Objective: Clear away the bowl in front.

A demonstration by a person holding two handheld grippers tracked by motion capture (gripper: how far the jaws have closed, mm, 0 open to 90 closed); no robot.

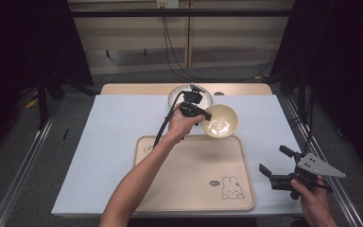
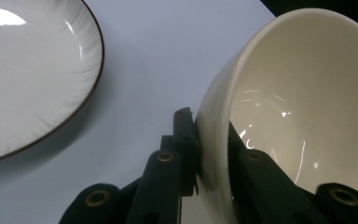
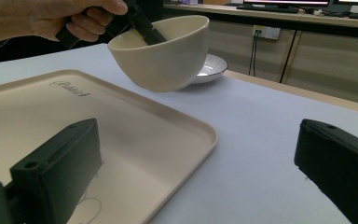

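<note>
On the left, the left gripper (image 1: pixel 202 115) pinches the rim of a cream ceramic bowl (image 1: pixel 220 121), one jaw inside and one outside, holding it tilted and lifted just beyond the far edge of a beige plastic tray (image 1: pixel 194 175) with a rabbit drawing. Behind the bowl, a white ribbed plate with a dark rim (image 1: pixel 176 94) rests on the white surface (image 1: pixel 113 137). On the right, the right gripper (image 1: pixel 275 165) hovers past the tray's right edge, its jaws spread wide around nothing.

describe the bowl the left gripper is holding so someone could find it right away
On the white table mat, look just past the beige tray's far edge. The bowl is deep, plain cream, tilted, pinched at its rim by the left gripper, unlike the shallow dark-rimmed white plate behind.
</note>
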